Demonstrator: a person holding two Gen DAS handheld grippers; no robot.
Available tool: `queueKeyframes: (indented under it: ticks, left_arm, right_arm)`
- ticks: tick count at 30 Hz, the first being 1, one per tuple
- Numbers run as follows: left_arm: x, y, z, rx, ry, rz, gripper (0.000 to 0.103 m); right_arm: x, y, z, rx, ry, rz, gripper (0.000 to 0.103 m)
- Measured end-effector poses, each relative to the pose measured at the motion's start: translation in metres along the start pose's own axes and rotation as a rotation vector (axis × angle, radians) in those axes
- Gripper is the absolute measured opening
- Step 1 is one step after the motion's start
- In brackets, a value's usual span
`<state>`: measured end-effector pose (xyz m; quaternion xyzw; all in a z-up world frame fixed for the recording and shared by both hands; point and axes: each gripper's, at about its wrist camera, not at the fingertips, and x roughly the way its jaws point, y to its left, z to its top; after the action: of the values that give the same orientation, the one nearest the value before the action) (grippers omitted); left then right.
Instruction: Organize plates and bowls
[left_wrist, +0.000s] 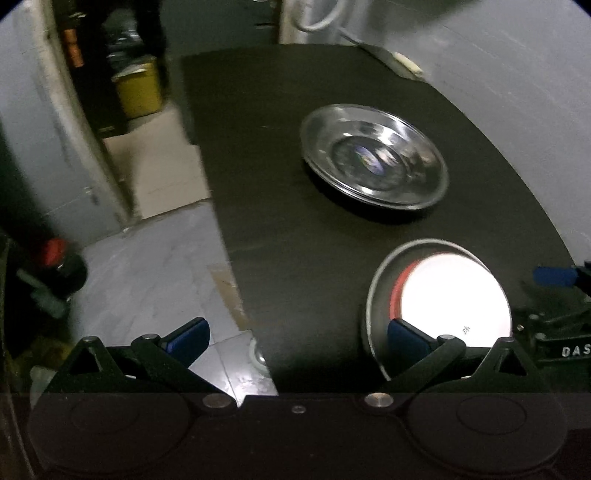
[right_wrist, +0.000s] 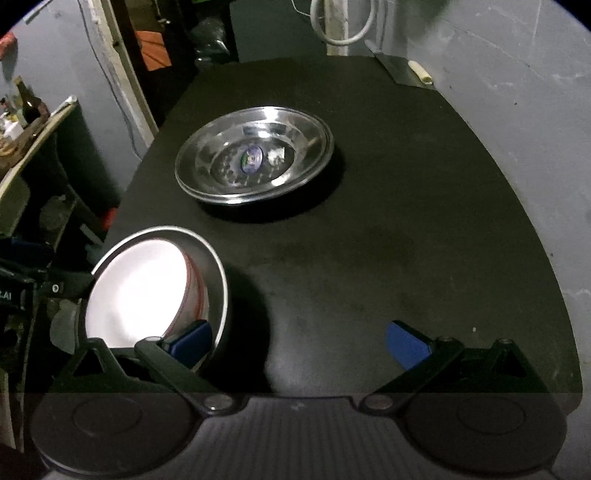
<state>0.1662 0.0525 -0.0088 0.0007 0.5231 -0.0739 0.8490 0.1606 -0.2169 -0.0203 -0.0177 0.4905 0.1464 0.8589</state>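
Both claws spread wide, empty: left claw (left_wrist: 297, 338), right claw (right_wrist: 299, 341). On the black counter (right_wrist: 406, 258), white bowl (right_wrist: 136, 291) sits nested in the gray bowl (right_wrist: 218, 266) near the front; steel plates (right_wrist: 255, 158) stacked farther back. Sorting looks nearly done. Next probably needs a rim grasp on the nested bowls.

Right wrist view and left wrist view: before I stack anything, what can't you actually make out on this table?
- White bowl inside the grey bowl: glare washes out its interior in both views; the near rim is hidden by gripper fingers.
- Steel plates: how many are stacked is unclear; the rims merge, and the left view is blurred.
- Sticker in the top plate: too small to read.
- Table's near edge: hidden behind the gripper bodies.
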Motion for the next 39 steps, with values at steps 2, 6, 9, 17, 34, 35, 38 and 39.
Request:
queueKeyframes:
  ticks: [2,6,9,17,34,35,38,39]
  left_arm:
    - [0.007,-0.002,0.001,0.034,0.019,0.002,0.102]
    - [0.017,-0.003,0.004,0.092,0.038,0.006,0.102]
    - [0.022,-0.007,0.005,0.136,0.049,0.015,0.102]
    - [0.025,-0.003,0.01,0.088,0.075,-0.096,0.082]
    - [0.032,0.005,0.018,0.046,0.103,-0.399,0.018]
    - [0.033,0.007,0.019,0.04,0.109,-0.409,0.018]
    - [0.035,0.012,0.019,0.012,0.122,-0.432,0.017]
    - [0.036,0.012,0.02,0.009,0.124,-0.435,0.017]
  right_arm:
    - [0.0,0.001,-0.001,0.009,0.003,-0.016,0.103]
    - [0.005,0.004,-0.002,0.031,0.029,-0.033,0.103]
    - [0.005,0.006,-0.001,0.029,0.036,-0.04,0.096]
    - [0.001,0.006,0.003,0.068,0.041,0.058,0.054]
    - [0.001,0.0,-0.004,0.324,0.056,0.171,0.012]
    - [0.001,-0.001,-0.004,0.343,0.056,0.175,0.012]
    - [0.003,-0.008,-0.006,0.399,0.066,0.199,0.012]
    - [0.004,-0.009,-0.006,0.403,0.068,0.204,0.012]
